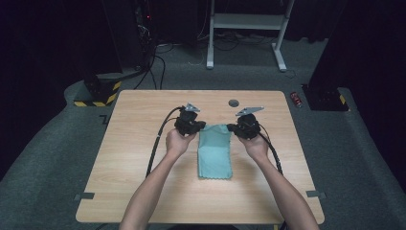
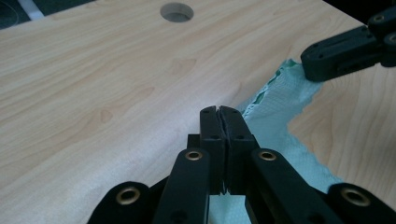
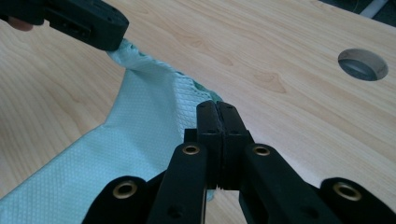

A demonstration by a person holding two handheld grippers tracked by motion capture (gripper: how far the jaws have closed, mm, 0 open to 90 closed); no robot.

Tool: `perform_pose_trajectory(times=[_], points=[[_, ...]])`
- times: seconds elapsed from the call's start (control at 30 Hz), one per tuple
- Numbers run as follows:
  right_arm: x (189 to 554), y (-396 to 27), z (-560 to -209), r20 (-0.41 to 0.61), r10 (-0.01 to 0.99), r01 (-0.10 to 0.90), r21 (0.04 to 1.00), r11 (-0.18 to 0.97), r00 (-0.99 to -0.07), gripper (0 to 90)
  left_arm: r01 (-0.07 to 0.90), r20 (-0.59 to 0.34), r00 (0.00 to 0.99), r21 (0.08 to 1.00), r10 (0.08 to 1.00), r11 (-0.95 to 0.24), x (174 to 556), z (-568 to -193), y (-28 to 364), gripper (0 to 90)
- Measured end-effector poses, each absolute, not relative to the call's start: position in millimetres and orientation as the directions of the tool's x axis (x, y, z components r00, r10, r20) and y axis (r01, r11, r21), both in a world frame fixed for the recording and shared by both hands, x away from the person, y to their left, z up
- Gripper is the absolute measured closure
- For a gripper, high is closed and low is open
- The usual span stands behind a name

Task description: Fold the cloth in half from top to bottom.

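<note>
— So, how do the jaws stand?

— Both pairs are pressed together. The left gripper (image 2: 219, 111) pinches the far left corner of the cloth (image 1: 215, 151), and the right gripper (image 3: 217, 106) pinches the far right corner. In each gripper view the teal fabric runs out from under the closed tips.

— And the cloth itself?

— Near the middle of the wooden table (image 1: 143, 191), folded into a narrow strip. Its far edge hangs lifted between the two grippers; the near end with the zigzag hem lies flat on the wood, toward the person.

— What might go wrong?

— I'd judge the grip is thin: only a sliver of edge sits between the tips. If the hands pull apart too hard, a corner could slip free. And the fold may come undone if one hand rises faster than the other. The round hole (image 1: 233, 103) in the tabletop lies well beyond, so no snag there.
</note>
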State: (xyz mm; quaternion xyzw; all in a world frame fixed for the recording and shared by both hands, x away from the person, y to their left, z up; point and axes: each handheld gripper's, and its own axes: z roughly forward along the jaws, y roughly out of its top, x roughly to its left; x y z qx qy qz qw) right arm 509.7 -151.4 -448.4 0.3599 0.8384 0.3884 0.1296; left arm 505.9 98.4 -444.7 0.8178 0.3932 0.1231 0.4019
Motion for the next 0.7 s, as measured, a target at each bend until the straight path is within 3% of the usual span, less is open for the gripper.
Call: perform_pose_trajectory(times=[0.7], points=[[482.9,-148.2,-473.8,0.085,0.643,0.495,0.717,0.491,-0.761,89.4,0.565,-0.149,0.68,0.731,0.718,-0.383,474.3,-474.3,106.2,88.4]])
